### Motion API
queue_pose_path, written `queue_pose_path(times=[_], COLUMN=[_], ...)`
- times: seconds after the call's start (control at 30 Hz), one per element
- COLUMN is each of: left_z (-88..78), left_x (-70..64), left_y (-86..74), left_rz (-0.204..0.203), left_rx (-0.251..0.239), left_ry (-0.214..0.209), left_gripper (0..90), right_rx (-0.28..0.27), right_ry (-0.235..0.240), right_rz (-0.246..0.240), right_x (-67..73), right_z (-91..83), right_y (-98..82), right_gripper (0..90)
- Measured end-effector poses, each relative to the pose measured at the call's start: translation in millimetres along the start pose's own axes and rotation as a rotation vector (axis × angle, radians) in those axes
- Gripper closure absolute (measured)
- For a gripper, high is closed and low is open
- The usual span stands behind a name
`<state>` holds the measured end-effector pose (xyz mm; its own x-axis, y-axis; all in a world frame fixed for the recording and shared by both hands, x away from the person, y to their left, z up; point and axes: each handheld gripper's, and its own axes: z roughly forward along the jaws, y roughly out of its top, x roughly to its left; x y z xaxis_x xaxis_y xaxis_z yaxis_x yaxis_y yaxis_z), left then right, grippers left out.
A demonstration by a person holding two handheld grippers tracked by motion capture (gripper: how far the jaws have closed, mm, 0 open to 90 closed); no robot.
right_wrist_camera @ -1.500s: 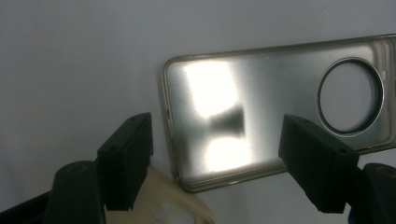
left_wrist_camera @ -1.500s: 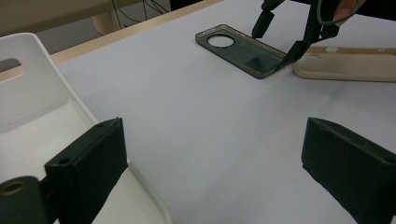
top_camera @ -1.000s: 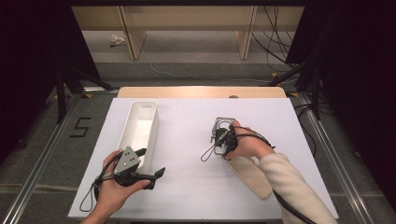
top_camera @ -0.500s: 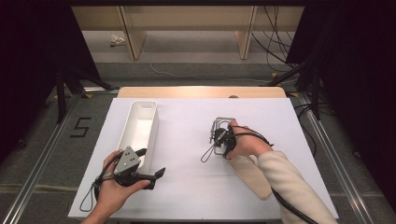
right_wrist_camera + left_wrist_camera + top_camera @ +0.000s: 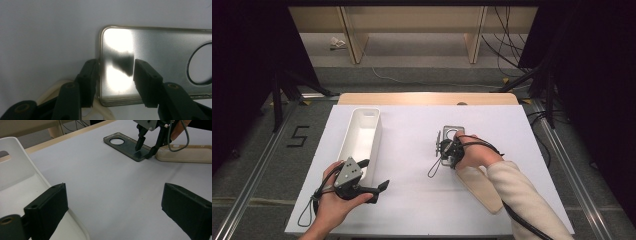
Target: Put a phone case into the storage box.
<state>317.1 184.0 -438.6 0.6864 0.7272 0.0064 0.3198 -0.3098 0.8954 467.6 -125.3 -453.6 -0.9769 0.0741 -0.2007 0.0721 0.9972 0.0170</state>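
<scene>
The right gripper (image 5: pixel 445 145) points down at the near end of a dark translucent phone case (image 5: pixel 160 62) lying flat on the white table (image 5: pixel 412 210). Its jaws have just been closing: one pad sits at the case's short edge, the other rests on its glossy inner face, and whether they press yet is hard to make out. A cream phone case (image 5: pixel 190 155) lies just beside it, partly hidden by the person's sleeve. The left gripper (image 5: pixel 372 189) hangs spread, holding nothing, beside the white bin (image 5: pixel 362 131), whose near end it covers.
</scene>
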Motion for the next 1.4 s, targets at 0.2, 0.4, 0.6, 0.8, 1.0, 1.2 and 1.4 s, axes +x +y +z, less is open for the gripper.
queue_pose_path(times=[0.2,0.4,0.6,0.8,1.0,1.2,1.4], left_z=[0.1,0.1,0.5,0.5,0.5,0.7,0.8], left_x=[-0.1,-0.5,-1.0,-1.1,-1.4,-1.7,-1.5], left_y=[0.0,0.0,-0.1,-0.1,-0.1,-0.2,-0.4], left_rz=[0.000,-0.002,-0.001,-0.001,0.001,0.002,0.001], left_rx=[0.000,-0.001,0.001,0.002,0.003,0.004,0.005], left_ry=[-0.001,-0.002,-0.005,-0.006,-0.008,-0.009,-0.010], left_gripper=[6.2,6.2,6.2,6.2,6.2,6.2,6.2], right_rx=[0.003,0.010,0.015,0.022,0.029,0.021,0.028], right_ry=[0.009,0.018,0.017,0.021,0.019,0.019,0.021], right_rz=[-0.021,-0.031,-0.049,-0.057,-0.051,-0.053,-0.041], right_x=[2.1,5.1,6.6,9.1,10.0,11.1,11.6], right_z=[-0.2,-0.3,-0.3,-0.2,-0.7,-1.0,-1.5], right_y=[1.5,2.4,3.7,4.5,5.0,5.2,5.6], right_gripper=[62.8,70.6,75.3,79.9,83.5,86.9,88.7])
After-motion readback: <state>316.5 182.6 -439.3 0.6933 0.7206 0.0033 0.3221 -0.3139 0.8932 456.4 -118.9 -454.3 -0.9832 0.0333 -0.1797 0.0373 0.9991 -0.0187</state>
